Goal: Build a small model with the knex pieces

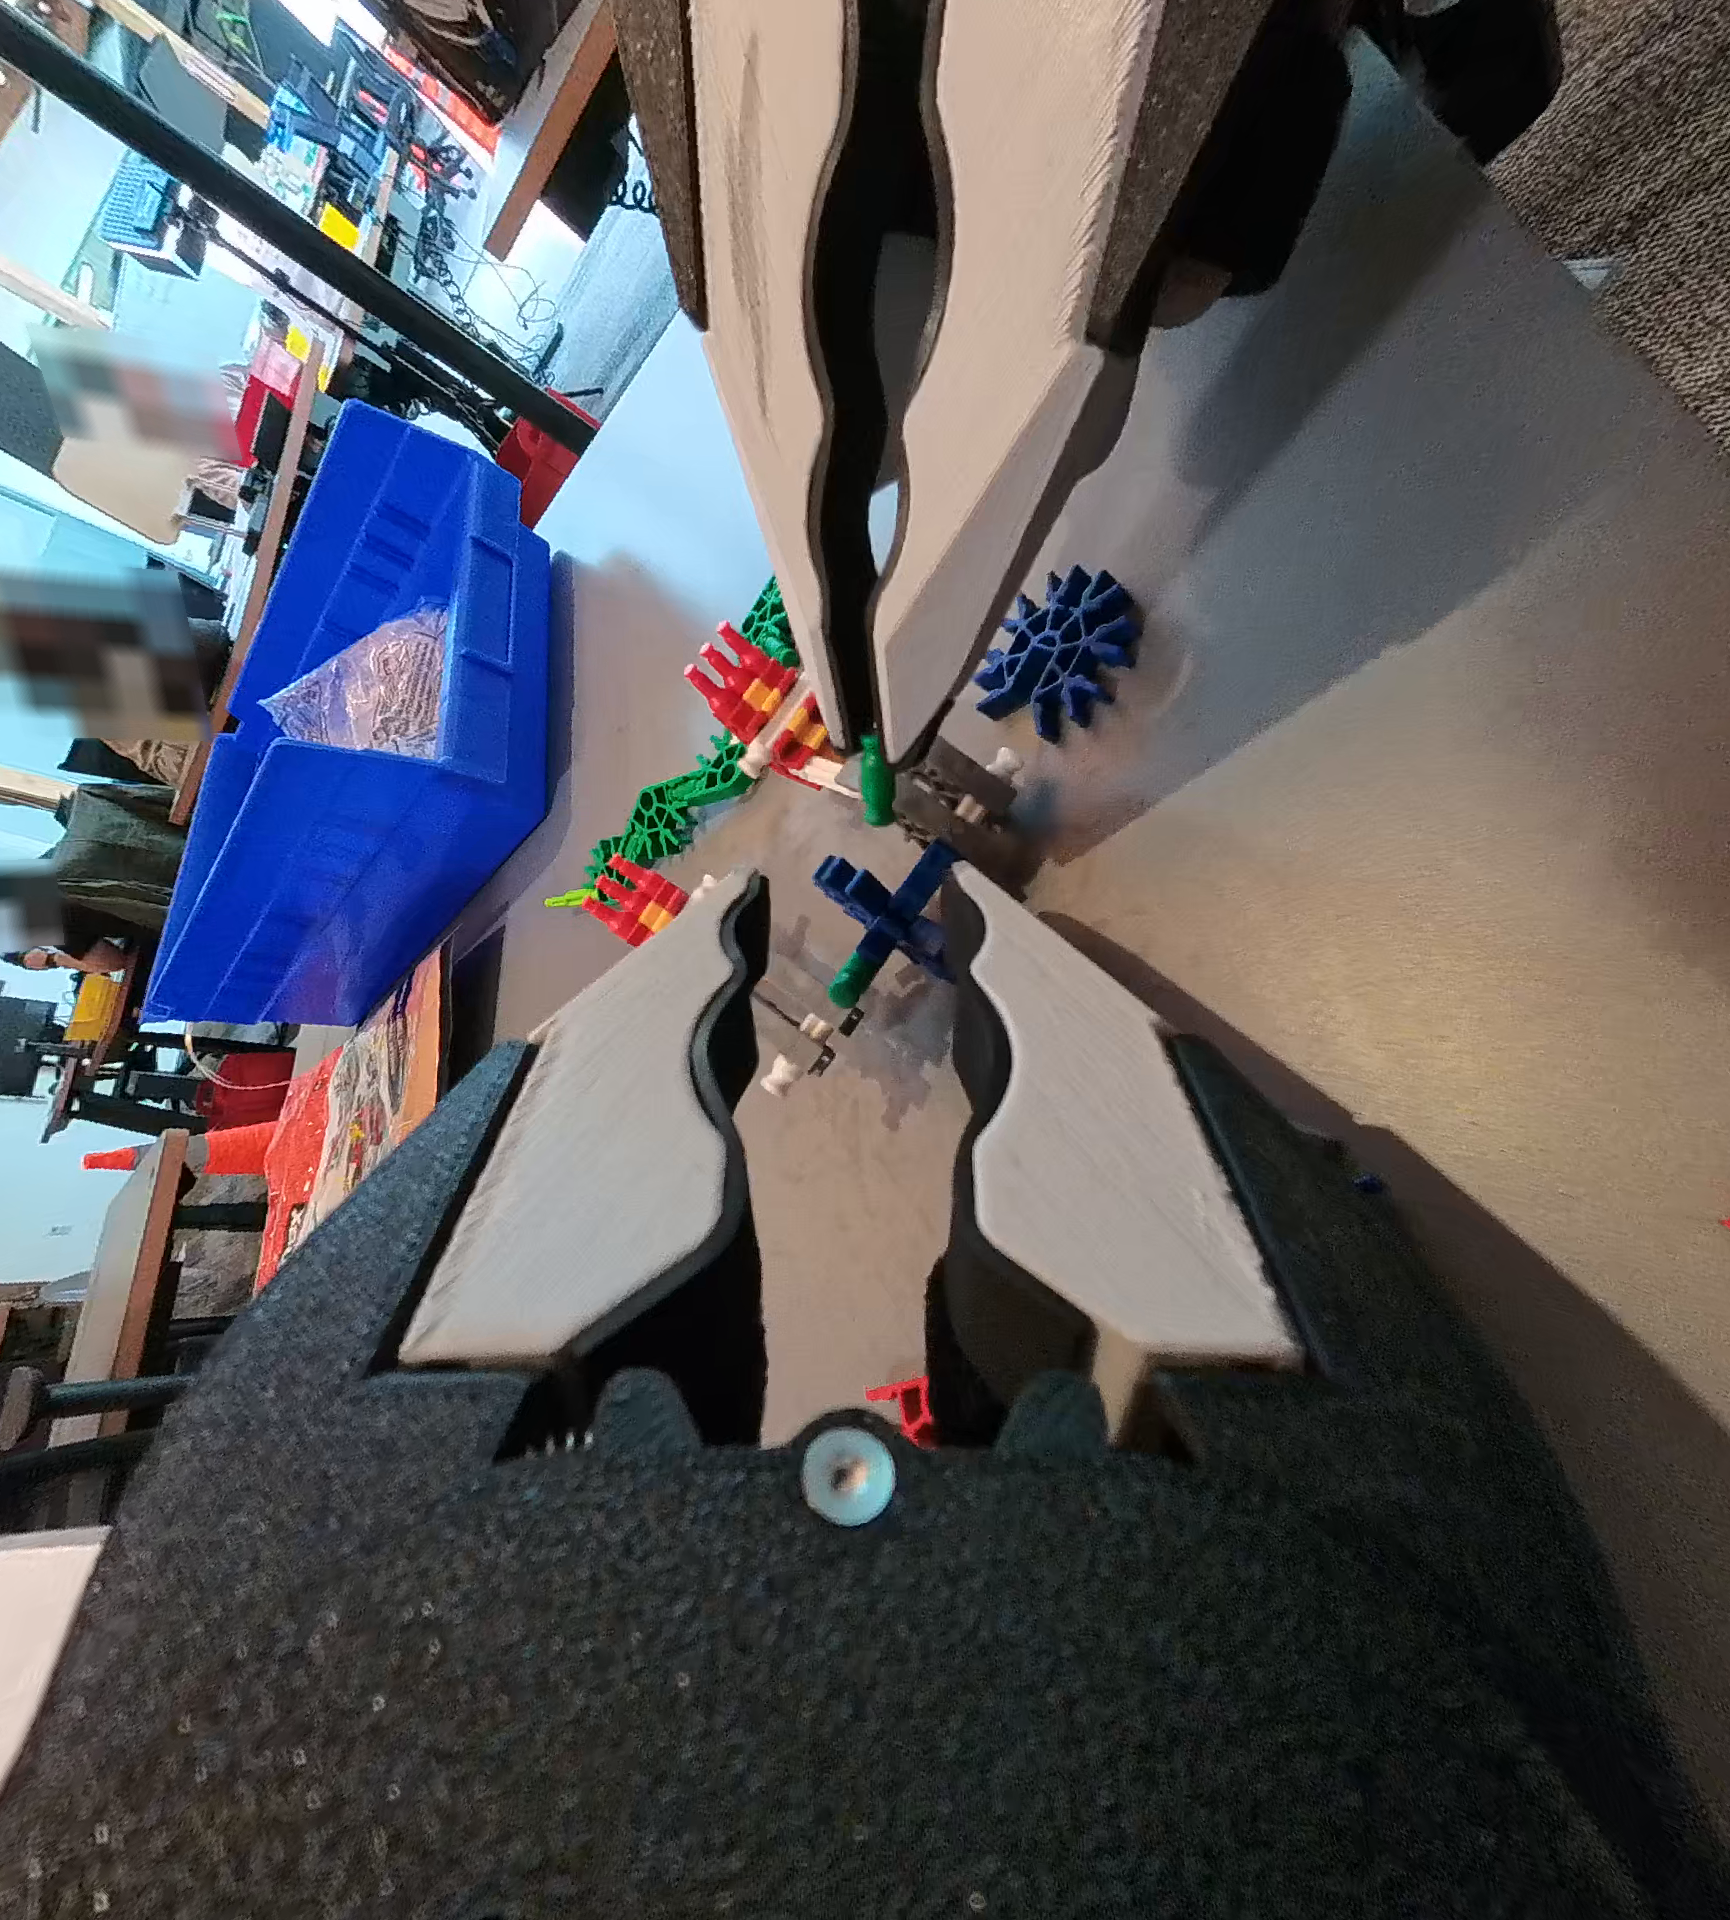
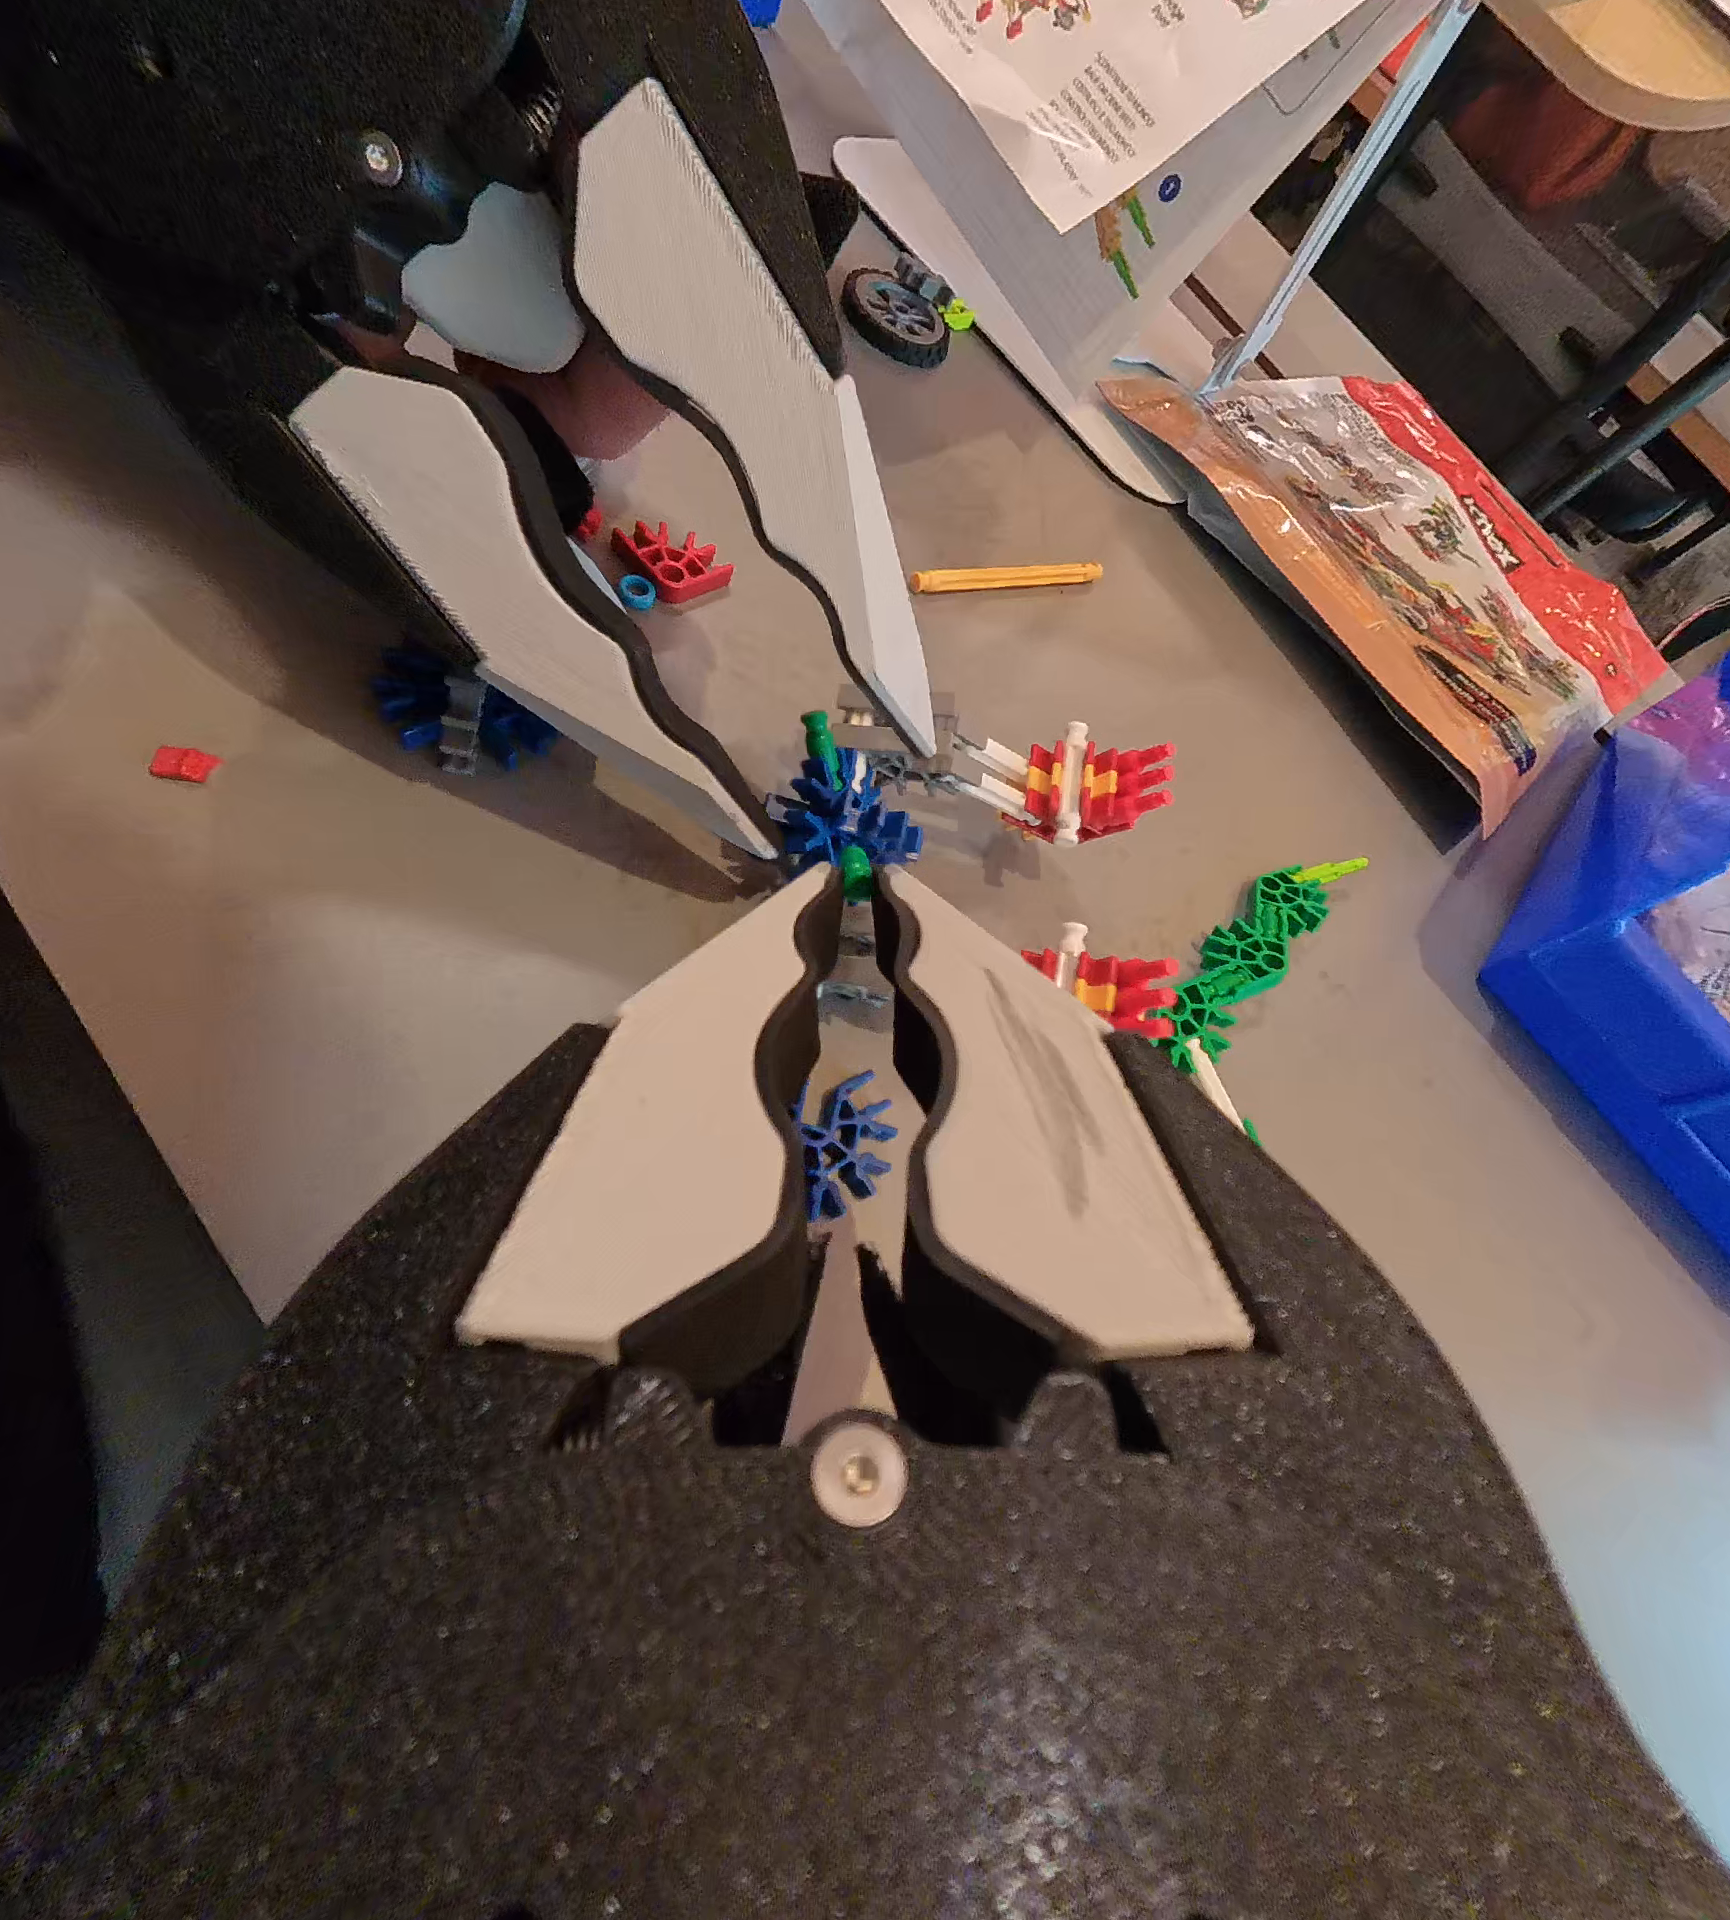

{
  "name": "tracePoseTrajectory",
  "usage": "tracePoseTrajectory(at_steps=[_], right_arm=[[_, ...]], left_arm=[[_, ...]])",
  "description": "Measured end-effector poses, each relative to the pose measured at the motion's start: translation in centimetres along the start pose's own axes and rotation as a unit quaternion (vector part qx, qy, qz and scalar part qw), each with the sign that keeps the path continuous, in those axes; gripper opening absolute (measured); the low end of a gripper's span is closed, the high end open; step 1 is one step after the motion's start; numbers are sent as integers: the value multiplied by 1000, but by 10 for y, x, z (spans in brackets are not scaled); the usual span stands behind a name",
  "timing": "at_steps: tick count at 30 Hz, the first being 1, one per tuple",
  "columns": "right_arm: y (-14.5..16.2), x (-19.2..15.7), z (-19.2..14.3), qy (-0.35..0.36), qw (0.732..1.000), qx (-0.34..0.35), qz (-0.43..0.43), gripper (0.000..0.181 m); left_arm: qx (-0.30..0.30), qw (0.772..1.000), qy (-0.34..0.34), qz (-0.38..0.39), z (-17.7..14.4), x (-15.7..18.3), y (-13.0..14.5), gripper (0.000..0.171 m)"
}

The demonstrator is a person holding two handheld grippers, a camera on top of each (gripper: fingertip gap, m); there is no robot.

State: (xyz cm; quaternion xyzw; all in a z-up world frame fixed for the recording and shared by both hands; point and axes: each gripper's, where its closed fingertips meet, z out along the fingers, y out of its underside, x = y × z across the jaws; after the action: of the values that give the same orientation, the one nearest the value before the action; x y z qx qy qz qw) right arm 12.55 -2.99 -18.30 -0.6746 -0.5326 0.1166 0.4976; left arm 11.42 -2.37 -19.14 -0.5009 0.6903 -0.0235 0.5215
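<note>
Nearest the right wrist camera, the right gripper (image 2: 856, 881) has its jaws drawn narrow and pinched on the end of a short green rod (image 2: 856, 868). The rod's far end plugs into a blue connector (image 2: 845, 816), a spiky snowflake-shaped piece low over the worktop (image 2: 321, 987). The left gripper (image 1: 853, 894) reaches in from the far side with its jaws wide, one tip on either side of that connector; whether they touch it I cannot tell.

Both pieces look like light, stiff, smooth plastic. The rod is thin and would likely swivel or slip in a loose pinch, so its middle seems the safer hold. The connector's flat faces look the better place to grip, since its thin spokes may flex.

To the right lie two red and yellow clusters (image 2: 1100, 790) and a green chain (image 2: 1245, 935), close enough to be knocked. A yellow rod (image 2: 1006, 577), a red piece (image 2: 674, 561) and a wheel (image 2: 897, 312) lie farther off. A blue bin (image 2: 1671, 1039) stands at the right edge.
</note>
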Motion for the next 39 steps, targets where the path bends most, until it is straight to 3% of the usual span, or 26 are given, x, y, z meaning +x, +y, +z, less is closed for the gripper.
tracePoseTrajectory(at_steps=[14, 39], right_arm=[[5, -2, 13, -4, 1000, -2, -11, 5], [9, 10, 24, 3, 1000, -17, -11, 5]], left_arm=[[-3, 1000, 5, -15, 7, 1, 3, 22], [-4, 1000, 18, -22, 14, -8, 9, 21]])
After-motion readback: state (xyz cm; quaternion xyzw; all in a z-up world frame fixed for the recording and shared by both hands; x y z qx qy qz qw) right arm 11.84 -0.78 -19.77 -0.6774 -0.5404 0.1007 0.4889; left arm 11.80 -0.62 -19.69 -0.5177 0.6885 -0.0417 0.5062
